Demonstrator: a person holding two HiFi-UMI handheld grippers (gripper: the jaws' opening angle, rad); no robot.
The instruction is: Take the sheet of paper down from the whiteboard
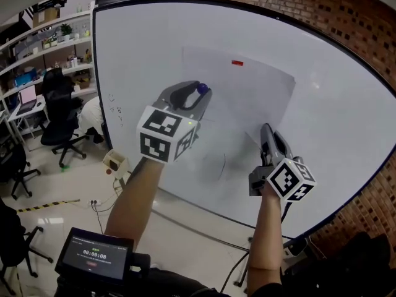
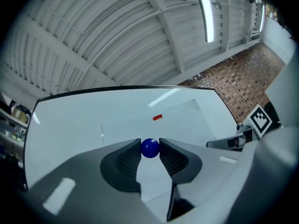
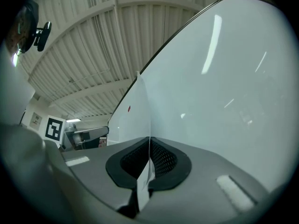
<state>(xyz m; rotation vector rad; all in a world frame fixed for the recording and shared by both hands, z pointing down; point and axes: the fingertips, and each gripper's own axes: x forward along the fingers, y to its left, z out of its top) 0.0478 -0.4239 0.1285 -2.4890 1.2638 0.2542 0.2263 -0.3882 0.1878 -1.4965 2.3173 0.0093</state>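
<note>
A white sheet of paper [image 1: 238, 98] hangs on the whiteboard [image 1: 142, 42], with a small red magnet [image 1: 237, 62] on its top edge. My left gripper [image 1: 202, 93] is raised in front of the sheet's left part and is shut on a round blue magnet [image 1: 202, 88]. The left gripper view shows that blue magnet [image 2: 150, 148] pinched between the pads, with the red magnet [image 2: 157, 117] beyond. My right gripper [image 1: 266, 129] is shut on the sheet's lower right corner. In the right gripper view the paper [image 3: 135, 111] runs edge-on into the shut jaws and peels off the board.
Black office chairs [image 1: 62, 119] and shelves [image 1: 43, 48] stand at the left, past the board's edge. A brick wall [image 1: 291, 5] is behind the board. Cables [image 1: 99, 206] lie on the floor below, and a small screen [image 1: 94, 253] sits at the bottom left.
</note>
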